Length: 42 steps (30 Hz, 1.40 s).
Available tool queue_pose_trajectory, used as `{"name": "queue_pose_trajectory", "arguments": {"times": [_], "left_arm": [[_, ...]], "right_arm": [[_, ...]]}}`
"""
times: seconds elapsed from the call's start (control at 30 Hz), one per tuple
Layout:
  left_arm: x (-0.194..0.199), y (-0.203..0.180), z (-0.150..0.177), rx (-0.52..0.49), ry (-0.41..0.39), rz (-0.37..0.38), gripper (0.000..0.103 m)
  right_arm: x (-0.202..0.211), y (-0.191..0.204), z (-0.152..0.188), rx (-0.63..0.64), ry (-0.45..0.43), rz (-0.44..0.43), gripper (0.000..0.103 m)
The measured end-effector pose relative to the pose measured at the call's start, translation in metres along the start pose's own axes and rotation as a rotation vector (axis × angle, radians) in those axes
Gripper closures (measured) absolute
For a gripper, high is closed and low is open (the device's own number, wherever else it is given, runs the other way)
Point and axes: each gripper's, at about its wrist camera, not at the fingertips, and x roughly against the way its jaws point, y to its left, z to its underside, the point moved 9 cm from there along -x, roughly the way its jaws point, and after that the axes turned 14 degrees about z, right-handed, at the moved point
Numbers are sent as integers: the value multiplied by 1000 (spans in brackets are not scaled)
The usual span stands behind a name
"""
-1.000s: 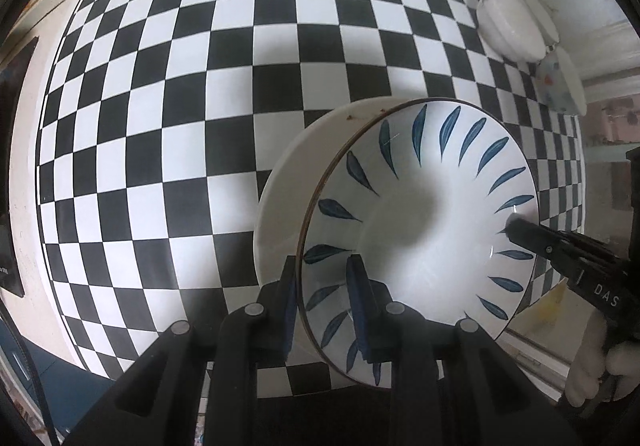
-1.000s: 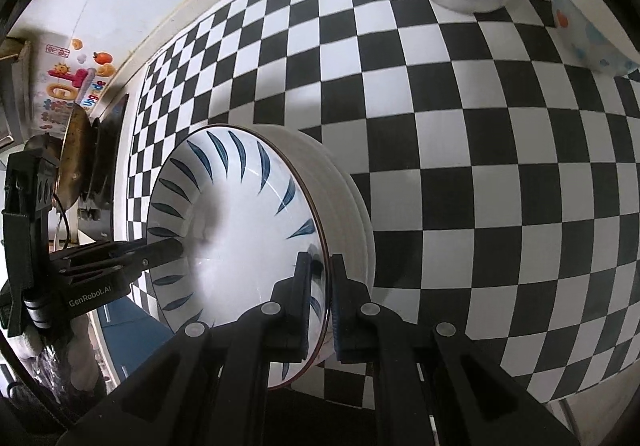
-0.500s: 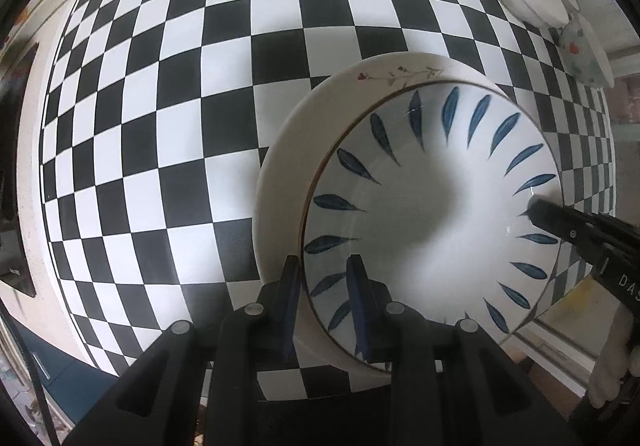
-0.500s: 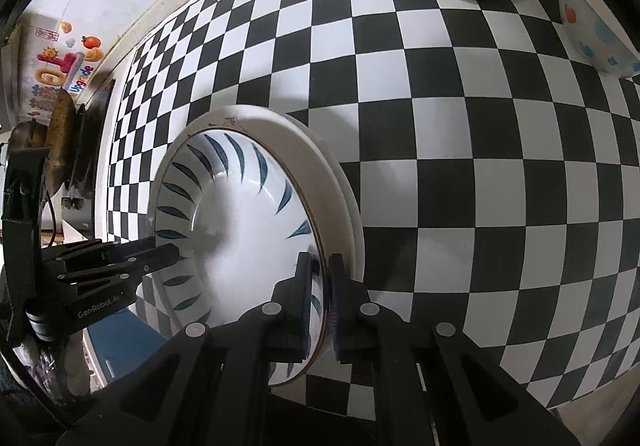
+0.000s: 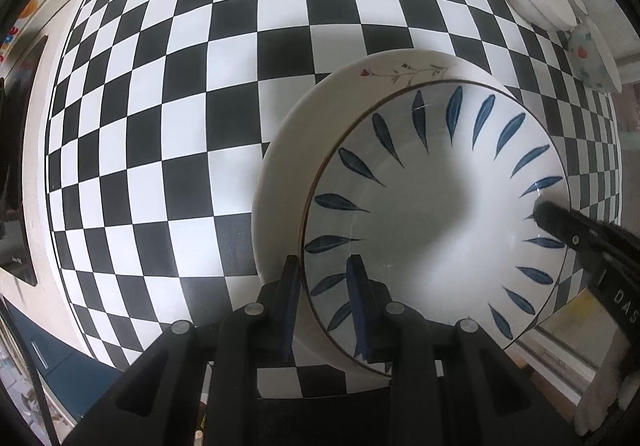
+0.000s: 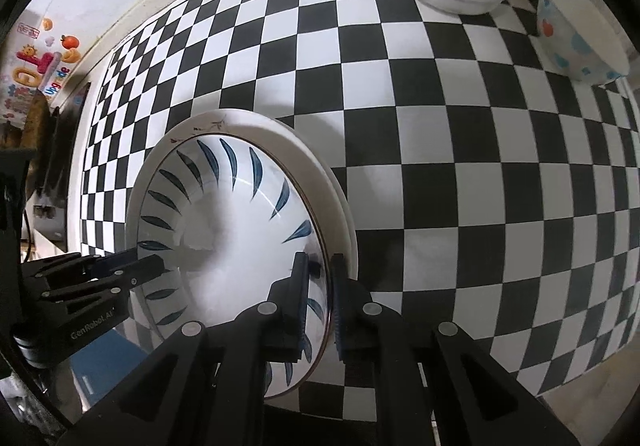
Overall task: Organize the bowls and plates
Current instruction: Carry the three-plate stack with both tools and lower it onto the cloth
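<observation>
The black-and-white chequered counter carries a cream floral-rimmed plate; over it sits my white blue-leaf ceramic plate, left tool and right tool both clenched on its rim — uneven release could chip it.
</observation>
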Motion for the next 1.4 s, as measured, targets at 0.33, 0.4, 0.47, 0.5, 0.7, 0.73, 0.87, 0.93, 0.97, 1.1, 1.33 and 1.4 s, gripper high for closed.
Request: {"name": "queue_pose_trajectory", "arguments": {"times": [0.33, 0.4, 0.47, 0.5, 0.7, 0.73, 0.87, 0.93, 0.97, 1.1, 1.33, 1.4], "left_arm": [[6, 10, -3, 37, -13, 12, 81], [7, 12, -3, 46, -17, 15, 81], [8, 14, -2, 55, -23, 17, 81], [8, 14, -2, 58, -26, 17, 81], [14, 18, 2, 95, -54, 4, 81], [15, 18, 3, 101, -57, 4, 81], [32, 12, 11, 104, -101, -35, 81], [45, 8, 16, 99, -130, -57, 81], [53, 4, 20, 98, -145, -68, 81], [94, -15, 34, 83, -214, -81, 81], [154, -48, 49, 34, -316, -69, 81], [169, -54, 52, 12, -332, -68, 81]], "right_arm": [[-3, -12, 3, -166, 45, -99, 91], [-2, -16, 5, -189, 58, -125, 91], [-2, -20, 7, -205, 70, -152, 91], [-1, -21, 7, -210, 74, -160, 91], [4, -31, 10, -195, 70, -157, 91], [5, -31, 10, -183, 68, -152, 91], [15, -31, 15, -120, 42, -115, 91], [25, -30, 17, -87, 22, -98, 91], [35, -28, 19, -60, 5, -81, 91], [75, -22, 27, 6, -64, -43, 91], [153, -14, 40, 39, -168, -21, 91], [172, -11, 45, 45, -192, -14, 91]]}}
